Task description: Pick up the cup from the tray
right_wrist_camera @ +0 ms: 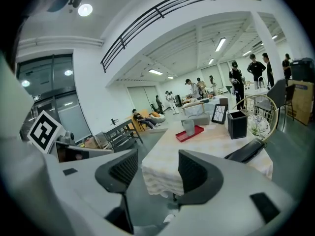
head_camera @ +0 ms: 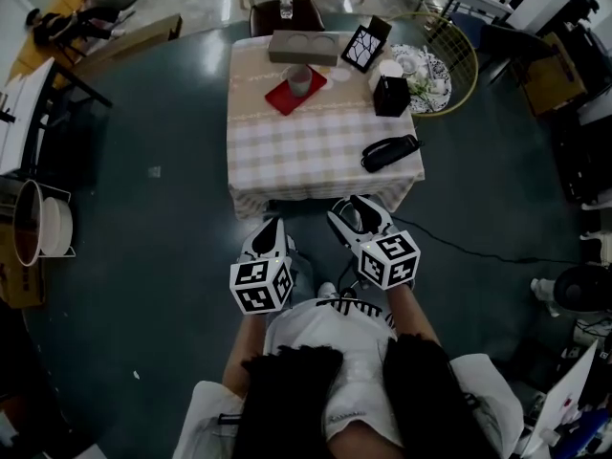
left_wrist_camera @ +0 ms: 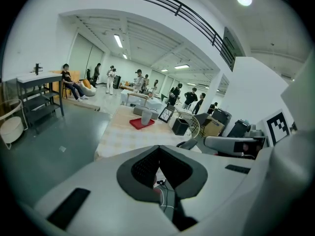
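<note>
scene: head view looks steeply down on a small sq counter [head_camera: 316, 151] w/ a pale checked cloth, on a dark glossy floor; big open hall, several people far off in the bkgd.
cup [head_camera: 299, 78]: pale grey, upright, on the red tray [head_camera: 279, 98]; far side of the counter from the person, a bit left of centre; well apart from both grippers.
tray: flat on the cloth, turned at an angle, just in front of a long grey box [head_camera: 304, 48] at the far edge.
other items: framed picture [head_camera: 365, 48] leaning upright right of the grey box; black open-top box [head_camera: 390, 96] near the right edge; long black case [head_camera: 389, 152] at the near right corner, partly over the edge.
beyond the counter: water bottle [head_camera: 286, 1] on a dark seat; round gold wire stand [head_camera: 463, 60] just beside the right edge.
left gripper [head_camera: 271, 226]: held low in front of the near edge of the counter, pointing twd it; jaw tips closed together, nothing btwn them.
right gripper [head_camera: 352, 210]: beside the left one, tips close to the near edge; jaws apart w/ a clear gap, empty; only cloth and floor seen through the gap.
person: white top, arms fwd, one gripper in each hand.
</note>
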`<act>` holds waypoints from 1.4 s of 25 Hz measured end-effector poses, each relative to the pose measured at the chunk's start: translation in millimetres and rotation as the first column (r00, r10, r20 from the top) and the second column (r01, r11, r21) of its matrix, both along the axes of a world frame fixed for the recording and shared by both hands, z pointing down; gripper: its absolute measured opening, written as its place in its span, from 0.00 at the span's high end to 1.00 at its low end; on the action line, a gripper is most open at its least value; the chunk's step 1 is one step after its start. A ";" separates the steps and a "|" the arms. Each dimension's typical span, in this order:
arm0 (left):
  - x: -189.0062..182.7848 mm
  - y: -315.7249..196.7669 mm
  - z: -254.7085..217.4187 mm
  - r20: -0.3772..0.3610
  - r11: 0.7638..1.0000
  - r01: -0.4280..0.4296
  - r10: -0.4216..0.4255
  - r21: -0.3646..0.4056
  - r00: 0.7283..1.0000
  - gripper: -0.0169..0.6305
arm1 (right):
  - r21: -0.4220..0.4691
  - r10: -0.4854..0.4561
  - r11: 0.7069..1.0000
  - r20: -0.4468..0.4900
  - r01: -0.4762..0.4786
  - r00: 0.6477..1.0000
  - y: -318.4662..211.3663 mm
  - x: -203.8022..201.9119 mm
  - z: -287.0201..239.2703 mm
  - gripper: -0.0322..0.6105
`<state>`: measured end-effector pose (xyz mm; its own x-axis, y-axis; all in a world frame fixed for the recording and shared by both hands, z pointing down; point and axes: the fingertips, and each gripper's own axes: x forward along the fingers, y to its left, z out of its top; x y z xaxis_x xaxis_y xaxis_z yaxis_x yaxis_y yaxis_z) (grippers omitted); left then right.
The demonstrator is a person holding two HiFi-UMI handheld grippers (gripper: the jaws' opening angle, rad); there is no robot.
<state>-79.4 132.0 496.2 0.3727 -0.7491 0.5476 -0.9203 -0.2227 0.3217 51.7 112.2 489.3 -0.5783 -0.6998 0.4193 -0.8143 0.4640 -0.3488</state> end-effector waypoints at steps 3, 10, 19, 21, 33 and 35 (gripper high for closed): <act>-11.3 -22.9 -2.9 -0.007 1.000 -0.001 0.001 0.001 1.000 0.97 | 0.013 0.006 1.000 -0.014 -0.006 1.000 -20.3 -9.4 -7.0 0.57; -28.1 -67.0 -14.8 -0.018 0.999 -0.048 0.049 0.024 0.999 0.97 | 0.046 0.032 0.998 -0.039 -0.030 0.999 -57.3 -32.3 -21.4 0.57; -52.1 -114.9 -25.2 -0.005 0.993 -0.101 0.102 0.055 0.995 0.97 | 0.094 0.081 0.993 -0.051 -0.076 0.995 -100.4 -56.5 -33.9 0.57; -57.4 -123.4 -26.7 -0.003 0.992 -0.108 0.108 0.060 0.994 0.97 | 0.102 0.089 0.991 -0.055 -0.083 0.995 -108.7 -60.9 -35.1 0.57; -73.5 -152.6 -21.8 0.006 0.993 -0.104 0.103 0.052 0.995 0.97 | 0.142 0.082 0.987 -0.069 -0.072 0.994 -146.9 -72.7 -34.5 0.51; -75.3 -161.4 -19.2 0.009 0.994 -0.095 0.095 0.051 0.995 0.97 | 0.148 0.076 0.987 -0.074 -0.064 0.994 -156.1 -73.2 -32.9 0.51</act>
